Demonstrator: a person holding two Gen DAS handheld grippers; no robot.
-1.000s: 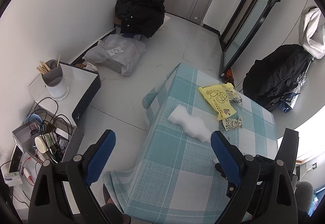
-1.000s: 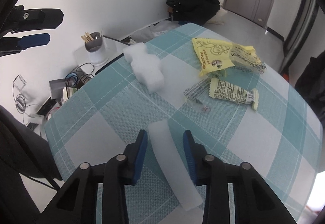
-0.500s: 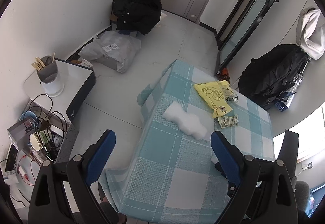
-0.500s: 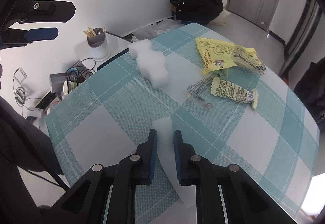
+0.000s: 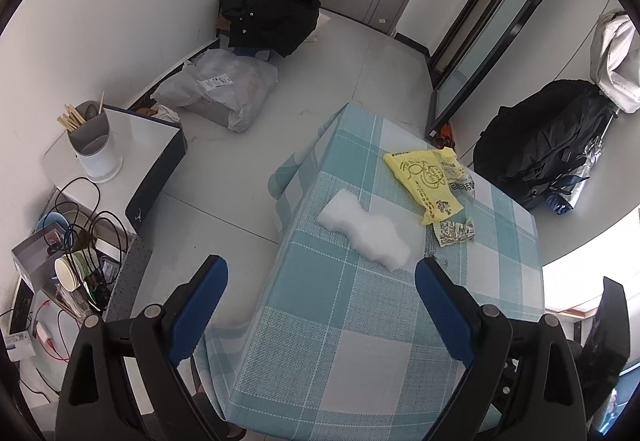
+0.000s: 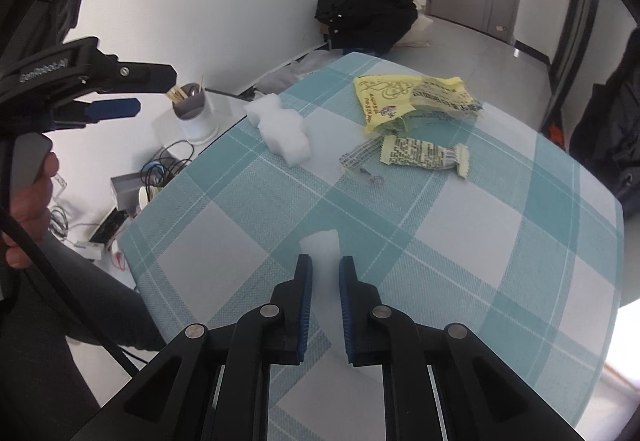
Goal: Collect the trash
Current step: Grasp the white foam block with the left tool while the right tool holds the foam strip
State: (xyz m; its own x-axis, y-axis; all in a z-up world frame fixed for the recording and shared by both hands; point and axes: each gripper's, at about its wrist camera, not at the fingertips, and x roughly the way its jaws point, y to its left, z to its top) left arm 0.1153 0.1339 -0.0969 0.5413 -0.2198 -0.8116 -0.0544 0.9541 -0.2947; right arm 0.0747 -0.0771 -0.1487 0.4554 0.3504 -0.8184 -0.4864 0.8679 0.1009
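My right gripper [image 6: 325, 266] is shut on a white foam strip [image 6: 323, 246] and holds it above the teal checked tablecloth [image 6: 460, 241]. On the table lie a wavy white foam block [image 6: 280, 129], a yellow plastic bag [image 6: 404, 97] and a printed wrapper [image 6: 424, 155]. My left gripper [image 5: 320, 277] is open and empty, high above the table's left edge. In the left wrist view I see the foam block [image 5: 366, 231], the yellow bag [image 5: 424, 177] and the wrapper [image 5: 454, 231]. The left gripper also shows in the right wrist view [image 6: 132, 91].
A white side cabinet with a chopstick cup [image 5: 94, 145] stands left of the table, with cables and boxes [image 5: 68, 261] below it. A black bag [image 5: 268, 7] and a grey parcel [image 5: 218, 89] lie on the floor. Another black bag [image 5: 548, 141] leans at the right.
My right gripper closed on the white foam strip and lifted it off the table. My left gripper rose and drew back, still open.
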